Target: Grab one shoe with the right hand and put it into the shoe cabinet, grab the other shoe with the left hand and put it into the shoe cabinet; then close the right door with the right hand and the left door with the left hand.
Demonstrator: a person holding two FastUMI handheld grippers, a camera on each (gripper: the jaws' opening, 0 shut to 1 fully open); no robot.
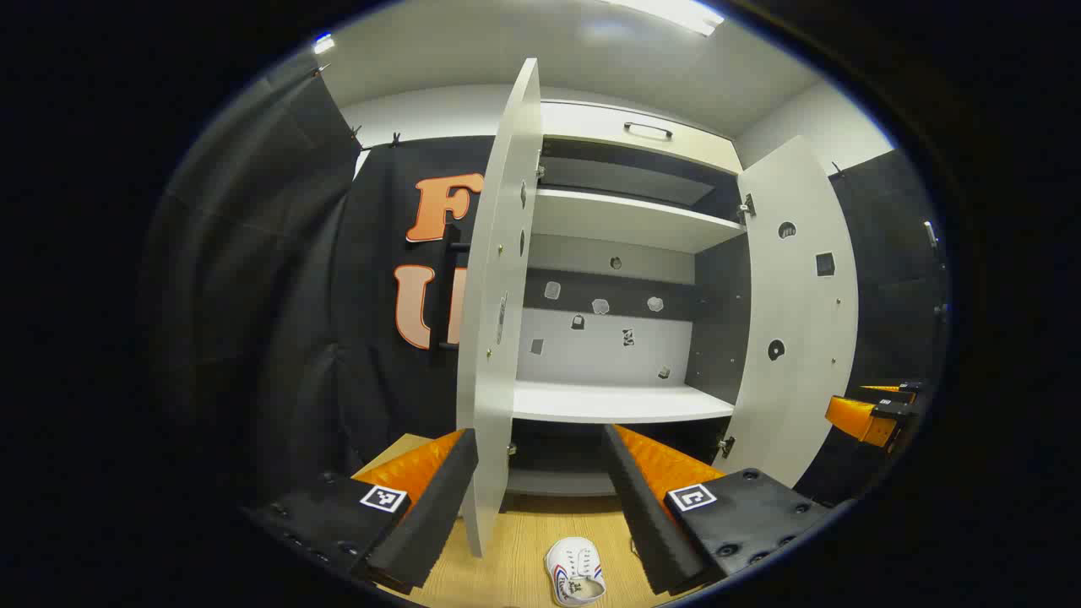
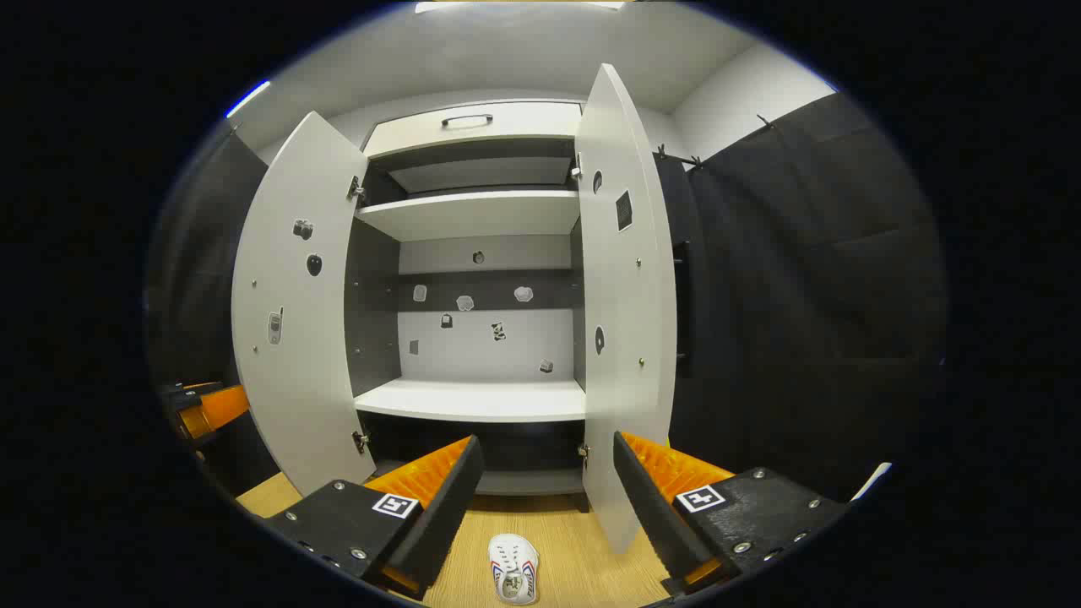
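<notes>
Shoe cabinet (image 2: 473, 397) stands with two doors open, one shoe (image 2: 513, 579) before it, both grippers' jaws spread.

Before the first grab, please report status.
Both hand-held grippers open, empty. White shoe on wooden floor. White cabinet doors open.

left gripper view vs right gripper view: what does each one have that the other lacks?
Left gripper view: left door up close, nearly edge-on, with the right gripper at the far right.
Right gripper view: right door up close, with the left gripper at the far left.
Both: the open cabinet, its shelf, and a white shoe on the floor below the open fingers. I cannot tell whether it is the same shoe in both.
</notes>
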